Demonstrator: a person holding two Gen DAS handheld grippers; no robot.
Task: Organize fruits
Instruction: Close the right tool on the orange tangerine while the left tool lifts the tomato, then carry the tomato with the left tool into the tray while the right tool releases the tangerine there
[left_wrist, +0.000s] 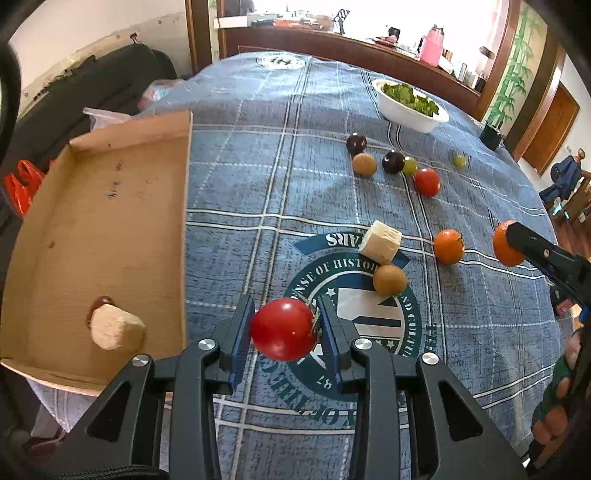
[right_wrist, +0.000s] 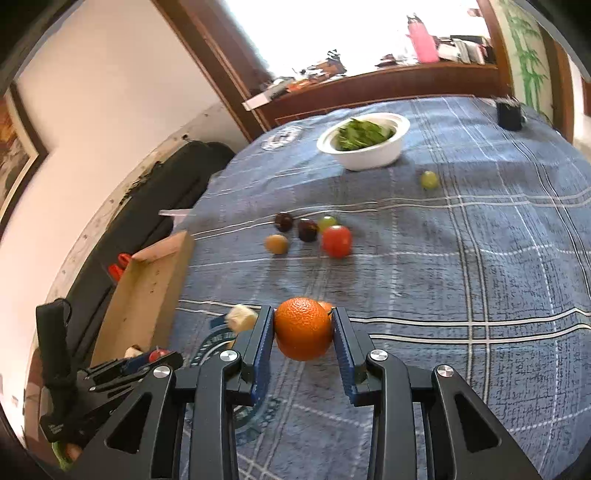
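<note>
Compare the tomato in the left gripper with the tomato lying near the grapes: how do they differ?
The held tomato is clamped between the left gripper fingers, lifted off the cloth; the loose tomato rests on the cloth, ungripped. The held one is near the cardboard box; the loose one sits far from it, beside a green grape and a dark plum. Both are red, round and glossy.

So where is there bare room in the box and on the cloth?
Cardboard box: floor bare beyond the pale chunk in its near corner. Tablecloth bare between box and fruit cluster. Crowded around the cube and orange.
</note>
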